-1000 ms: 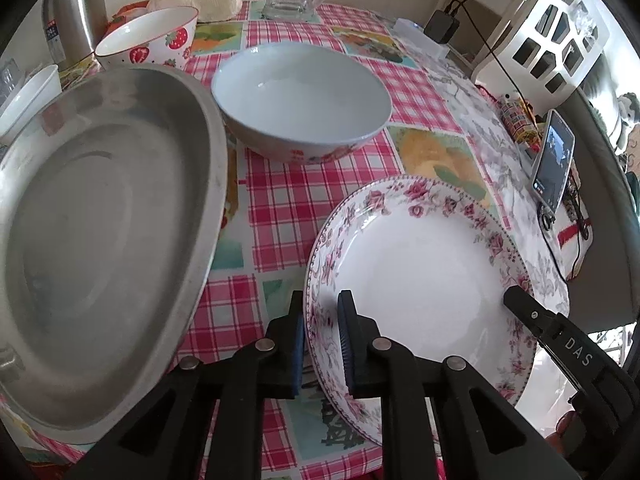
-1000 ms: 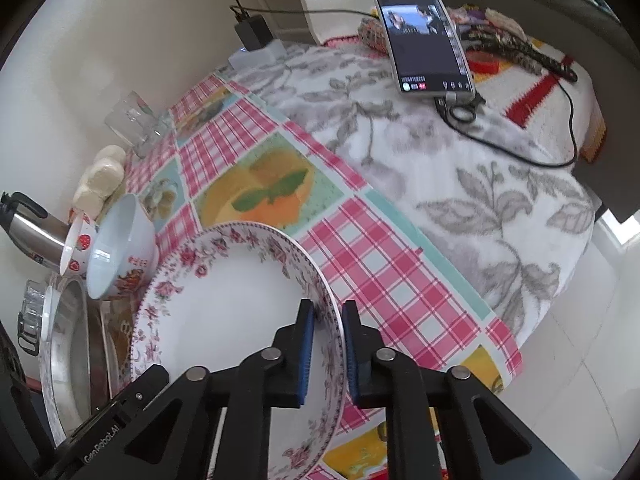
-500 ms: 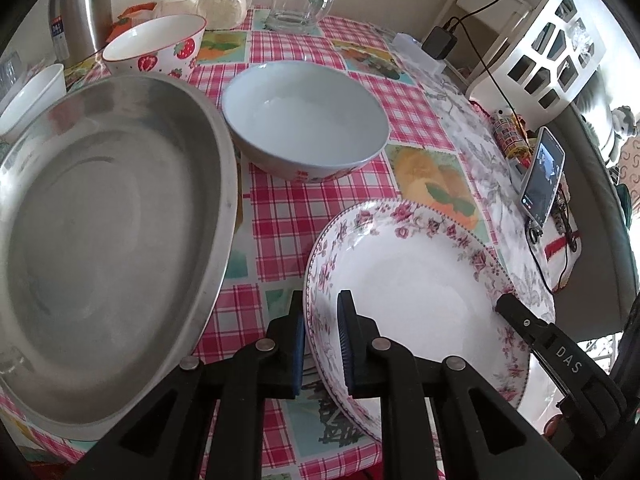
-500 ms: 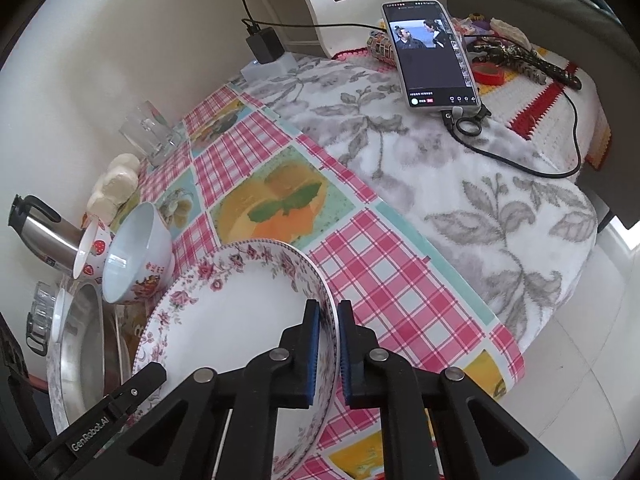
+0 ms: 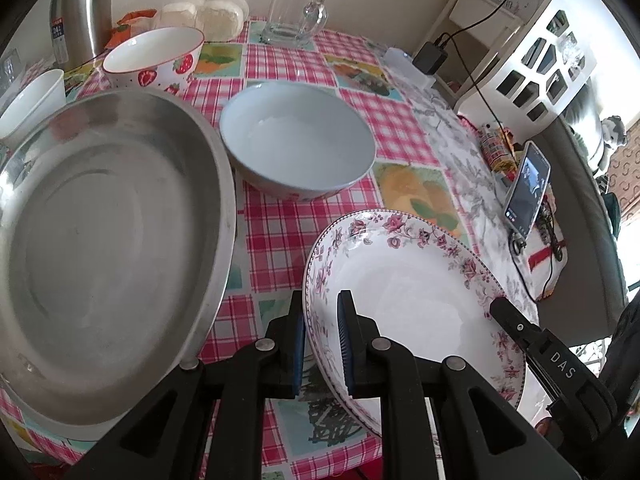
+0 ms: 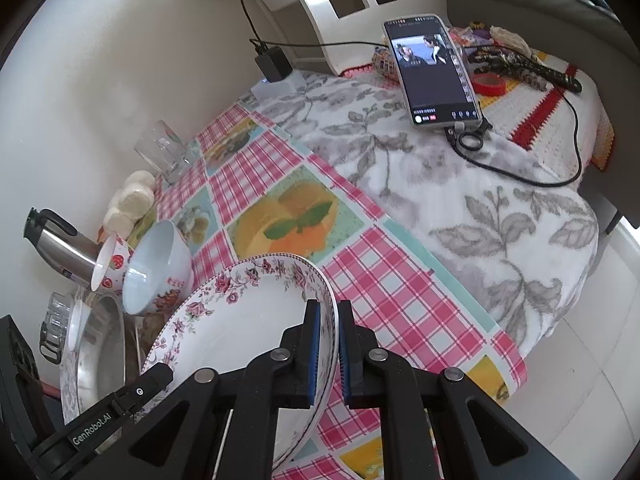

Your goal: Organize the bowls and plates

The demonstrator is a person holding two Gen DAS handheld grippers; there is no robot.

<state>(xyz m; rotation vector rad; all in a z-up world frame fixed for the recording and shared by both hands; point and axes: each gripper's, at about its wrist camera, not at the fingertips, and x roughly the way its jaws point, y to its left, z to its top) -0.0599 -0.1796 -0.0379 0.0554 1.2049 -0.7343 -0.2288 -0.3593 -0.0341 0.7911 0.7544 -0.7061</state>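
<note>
Lifted higher, floral plate [image 5: 408,300] tilts off the tablecloth [image 5: 280,236].
Left gripper [image 5: 322,344] and right gripper [image 6: 327,354] pinch its rim at nine and three o'clock; glazed, brittle, slippery.

In the left wrist view, white letters "DAS" run along the black arm of the right claw [image 5: 496,307] where it reaches over the plate. In the right wrist view, "GenRobot.AI" is printed in white on the black arm of the left claw [image 6: 160,374]. The kettle [image 5: 78,12] carries a small label with print too blurred to read, and the phone [image 6: 432,70] screen shows icons but no legible words.
</note>
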